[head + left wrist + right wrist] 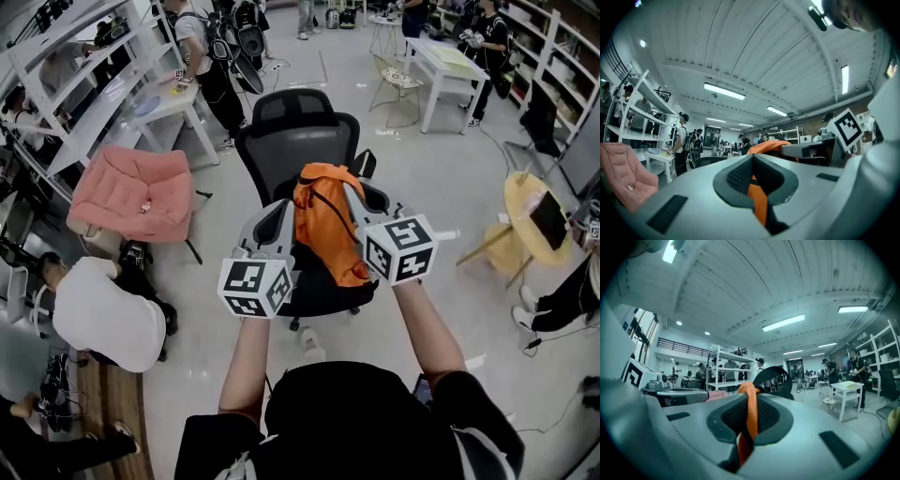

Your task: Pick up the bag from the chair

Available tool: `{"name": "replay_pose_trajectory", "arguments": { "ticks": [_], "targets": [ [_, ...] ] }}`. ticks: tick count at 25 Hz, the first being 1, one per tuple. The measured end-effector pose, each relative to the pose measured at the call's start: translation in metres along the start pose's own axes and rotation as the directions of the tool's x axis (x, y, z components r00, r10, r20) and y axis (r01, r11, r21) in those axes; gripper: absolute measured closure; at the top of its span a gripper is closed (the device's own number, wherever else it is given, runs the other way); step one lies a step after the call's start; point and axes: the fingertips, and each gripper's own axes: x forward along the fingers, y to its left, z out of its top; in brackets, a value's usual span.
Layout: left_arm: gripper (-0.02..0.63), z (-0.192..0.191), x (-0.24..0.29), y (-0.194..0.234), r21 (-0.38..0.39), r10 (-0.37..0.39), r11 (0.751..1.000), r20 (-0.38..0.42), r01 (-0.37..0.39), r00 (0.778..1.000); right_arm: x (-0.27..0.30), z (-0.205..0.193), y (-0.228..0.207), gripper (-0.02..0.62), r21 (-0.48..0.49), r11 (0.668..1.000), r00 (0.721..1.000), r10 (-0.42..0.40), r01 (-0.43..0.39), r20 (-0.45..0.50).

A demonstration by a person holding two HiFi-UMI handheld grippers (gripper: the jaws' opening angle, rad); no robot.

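Both tongs are clenched on the orange backpack (323,225), one per side: the left tongs (757,194) pinch orange fabric and the right tongs (749,425) pinch an orange strap. It sits mid-frame in the head view, over the black office chair (300,131) seat. Gripping both sides probably stops it tipping or swinging, imo.

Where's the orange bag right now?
The orange bag is centre of the head view, gripped by the left hand-held gripper and right hand-held gripper, over the black chair.
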Motion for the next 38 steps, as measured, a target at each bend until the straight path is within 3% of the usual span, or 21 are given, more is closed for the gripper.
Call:
{"name": "replay_pose_trajectory", "arguments": {
  "ticks": [19,38],
  "targets": [
    [0.601,0.011,-0.070,-0.068,0.014,0.023,1.000,0.030,-0.024,0.999,-0.089,0.004,0.034,0.591,0.008,0.999,0.999,0.041,-0.041,0.023],
    [0.601,0.004,-0.070,-0.094,0.015,0.026,1.000,0.028,-0.026,0.999,-0.117,-0.009,0.022,0.591,0.032,0.999,0.999,0.044,-0.044,0.016]
  ]
}}
